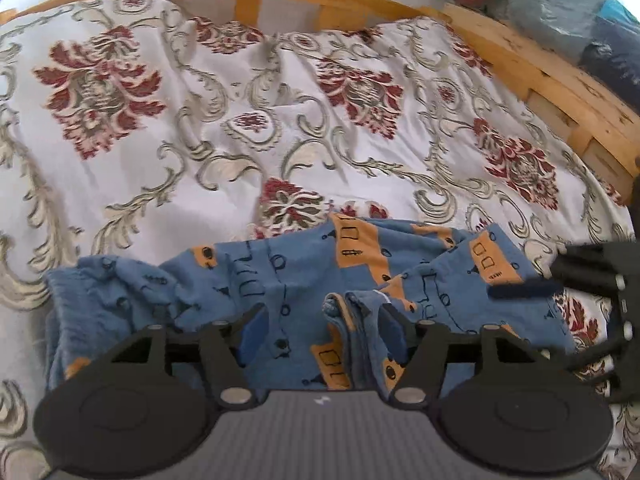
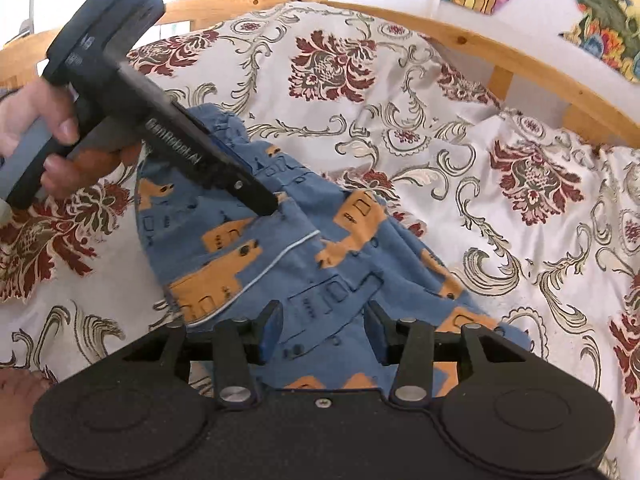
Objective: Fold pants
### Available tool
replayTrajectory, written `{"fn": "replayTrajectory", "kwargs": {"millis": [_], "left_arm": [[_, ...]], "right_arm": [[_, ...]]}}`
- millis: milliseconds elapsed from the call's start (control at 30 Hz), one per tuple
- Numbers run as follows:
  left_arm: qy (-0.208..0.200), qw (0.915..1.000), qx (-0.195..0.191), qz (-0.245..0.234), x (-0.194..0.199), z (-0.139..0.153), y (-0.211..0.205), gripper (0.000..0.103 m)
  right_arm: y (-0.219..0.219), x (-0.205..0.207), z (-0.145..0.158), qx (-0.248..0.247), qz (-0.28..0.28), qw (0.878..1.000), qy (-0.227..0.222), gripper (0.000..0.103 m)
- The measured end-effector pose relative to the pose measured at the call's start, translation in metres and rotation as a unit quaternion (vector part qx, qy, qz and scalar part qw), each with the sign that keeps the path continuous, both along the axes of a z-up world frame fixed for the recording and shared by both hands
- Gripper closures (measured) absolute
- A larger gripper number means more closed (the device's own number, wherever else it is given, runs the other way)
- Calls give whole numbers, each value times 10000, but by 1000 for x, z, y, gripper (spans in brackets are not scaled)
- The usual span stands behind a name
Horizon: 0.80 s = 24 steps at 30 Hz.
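We have the pajama pants (image 1: 288,276), blue knit printed with orange blocks and dark line drawings, lying bunched on the bedspread (image 1: 168,128) near the front edge of the bed, partly gathered into soft ridges rather than laid flat. Our left gripper (image 1: 322,324) sits low over the cloth with its fingers (image 1: 252,330) spread wide; a raised fold of fabric stands between them, but we judge it is not pinched. Our right gripper (image 2: 322,330) hovers over the nearer end of the pants, its fingers (image 2: 272,328) likewise well apart and gripping nothing that we can see.

The fabric looks light, limp and stretchy. It should drape and sag from any single hold, so we expect it to crumple unless both ends are lifted together. The thin white piping (image 2: 256,268) and the thicker hem at the edge (image 1: 336,308) look like the firmest places to take hold; a pinch there should catch all layers, while a pinch mid-panel may lift only the top one.

The bedspread is white with red floral medallions and grey-green scrolls, itself wrinkled and soft, so it may ride up with the pants. A pale wooden bed frame (image 1: 532,64) curves around the far side, with piled textiles (image 1: 568,0) beyond it.
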<state>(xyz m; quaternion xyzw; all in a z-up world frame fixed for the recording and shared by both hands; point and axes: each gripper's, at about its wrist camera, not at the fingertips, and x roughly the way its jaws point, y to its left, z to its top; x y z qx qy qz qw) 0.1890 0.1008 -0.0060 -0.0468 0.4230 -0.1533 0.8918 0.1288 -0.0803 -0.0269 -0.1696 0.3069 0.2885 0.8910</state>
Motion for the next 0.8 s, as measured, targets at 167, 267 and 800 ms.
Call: {"fn": "replayTrajectory", "kwargs": {"millis": [167,267,800], "left_arm": [[14,9993,173,318,-9,-2,10,34],[1,9981,120,608,-22,-4,26,33],[-284,9756,18,2176,-84,14,102,26]], "right_arm": [[22,-5,-20,-301,-26,9994,170,43],[24,-13,-13,-320,159,9993,48,43],[63,23,18,207,581,9981,48,29]]}}
